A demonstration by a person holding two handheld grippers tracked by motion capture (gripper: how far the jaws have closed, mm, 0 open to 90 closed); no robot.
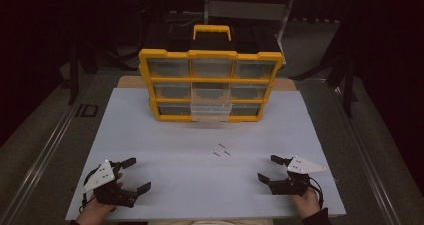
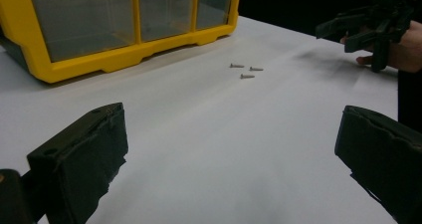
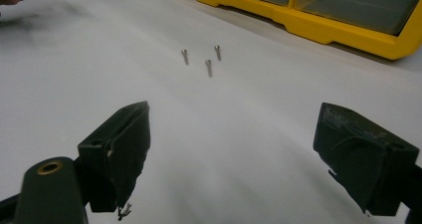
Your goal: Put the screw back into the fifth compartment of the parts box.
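Three small screws (image 1: 221,150) lie close together in the middle of the white table (image 1: 165,135), apart from everything else. The left gripper (image 1: 136,175) sits near the front left edge with its jaws spread wide and nothing in them. The right gripper (image 1: 266,168) sits near the front right edge, also wide apart and holding nothing. Bare white table lies between each gripper and the screws. The yellow drawer box (image 1: 210,85) stands at the far edge, with one clear drawer (image 1: 211,113) pulled out a little.
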